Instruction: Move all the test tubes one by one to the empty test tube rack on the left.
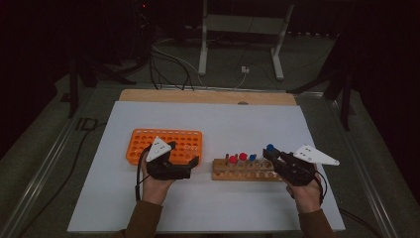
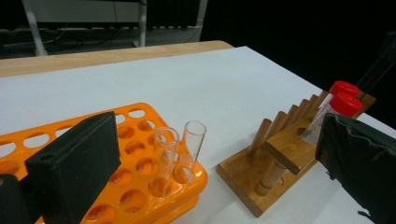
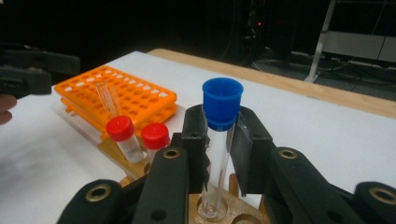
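Note:
My right gripper (image 1: 270, 154) (image 3: 220, 128) is shut on a clear tube with a blue cap (image 1: 270, 148) (image 3: 222, 102). The tube stands upright, its bottom end at a hole of the wooden rack (image 1: 242, 174) (image 3: 111, 150) (image 2: 247, 175). That rack also holds two red-capped tubes (image 1: 237, 158) (image 3: 121, 128) (image 2: 343, 100) and another blue-capped one (image 1: 252, 157). My left gripper (image 1: 184, 153) (image 2: 219, 123) stands open over the right front corner of the orange rack (image 1: 143, 139) (image 2: 196, 179) (image 3: 140, 95), holding nothing. Two clear uncapped tubes (image 2: 166, 154) (image 3: 107, 98) stand in that corner.
Both racks sit on a white board (image 1: 208, 119) over a wooden tabletop (image 1: 208, 96). The orange rack has many free holes. Behind the table are a metal frame (image 1: 203, 44) and cables (image 1: 168, 64) on the floor. The surroundings are dark.

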The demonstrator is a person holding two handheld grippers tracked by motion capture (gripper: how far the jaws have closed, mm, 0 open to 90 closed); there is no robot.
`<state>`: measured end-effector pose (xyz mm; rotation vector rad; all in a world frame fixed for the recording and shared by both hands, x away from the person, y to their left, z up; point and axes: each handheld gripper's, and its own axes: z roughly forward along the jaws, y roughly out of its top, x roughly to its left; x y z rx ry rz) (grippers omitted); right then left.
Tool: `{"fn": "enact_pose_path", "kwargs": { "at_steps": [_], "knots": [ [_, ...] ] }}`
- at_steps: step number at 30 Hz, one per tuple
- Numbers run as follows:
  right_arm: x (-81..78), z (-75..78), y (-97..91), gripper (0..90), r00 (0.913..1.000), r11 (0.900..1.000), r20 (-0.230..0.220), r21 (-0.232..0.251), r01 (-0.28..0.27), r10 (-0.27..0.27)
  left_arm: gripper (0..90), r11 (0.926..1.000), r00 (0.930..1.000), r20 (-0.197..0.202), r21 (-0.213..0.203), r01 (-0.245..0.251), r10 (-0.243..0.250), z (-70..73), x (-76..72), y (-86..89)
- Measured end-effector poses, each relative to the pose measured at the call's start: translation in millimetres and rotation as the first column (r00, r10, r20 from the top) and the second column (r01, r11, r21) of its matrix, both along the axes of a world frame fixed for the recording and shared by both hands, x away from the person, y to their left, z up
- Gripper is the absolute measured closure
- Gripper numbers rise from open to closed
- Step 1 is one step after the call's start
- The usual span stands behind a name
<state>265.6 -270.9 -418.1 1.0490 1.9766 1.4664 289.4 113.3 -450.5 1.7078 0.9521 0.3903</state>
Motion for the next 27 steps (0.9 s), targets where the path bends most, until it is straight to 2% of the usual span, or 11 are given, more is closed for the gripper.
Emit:
{"fn": "enact_pose_path", "kwargs": {
  "at_steps": [8, 19, 23, 27],
  "knots": [
    [-7.8, 14.8, 2.2, 76.2, 0.9989, 0.9986, 0.024, 0.032, -0.042, 0.041, 0.8, 0.9996, 0.9997, 0.005, -0.007, 0.026, -0.026, 2.9, -2.6, -5.6],
    [-12.1, 12.6, 25.0, 76.1, 0.9896, 0.9894, -0.013, 0.026, -0.143, 0.143, 2.0, 0.9971, 0.9967, 0.029, -0.005, 0.076, -0.076, 10.1, -9.5, -16.8],
    [-13.9, 9.6, 34.7, 76.0, 0.9849, 0.9852, -0.028, 0.017, -0.171, 0.171, 4.2, 0.9924, 0.9919, 0.030, 0.004, 0.123, -0.123, 11.3, -14.0, -27.5],
    [-14.8, 5.0, 44.8, 76.0, 0.9799, 0.9808, -0.043, 0.007, -0.195, 0.195, 9.6, 0.9841, 0.9837, 0.039, 0.035, 0.174, -0.176, 11.6, -20.4, -42.0]
  ]
}}
